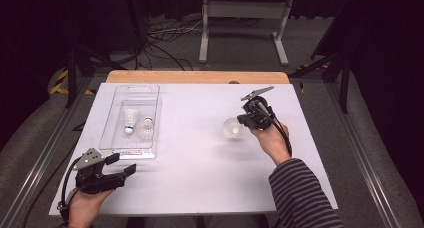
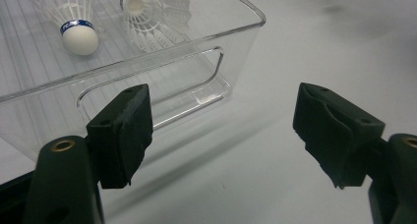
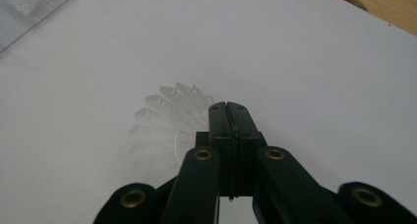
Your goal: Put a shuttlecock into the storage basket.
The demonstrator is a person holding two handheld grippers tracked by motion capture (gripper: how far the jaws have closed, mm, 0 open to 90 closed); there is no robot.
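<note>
Right gripper view, shuttlecock (image 3: 164, 128) pinched in closed jaws

Clear glossy plastic bin (image 1: 111, 119); white feathered shuttlecock (image 1: 232, 127); matt white sheet (image 1: 200, 168) over a wooden tabletop (image 1: 195, 77); matt black plastic jaws with brass rivets.

Left gripper (image 2: 223, 135) jaws wide apart over white table (image 2: 314, 47), clear plastic bin (image 2: 216, 62) just ahead, 2 shuttlecocks (image 2: 78, 22) inside

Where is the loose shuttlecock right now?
High view: the shuttlecock is right of centre on the table, at the tip of the shut right tongs, far from the bin.
</note>
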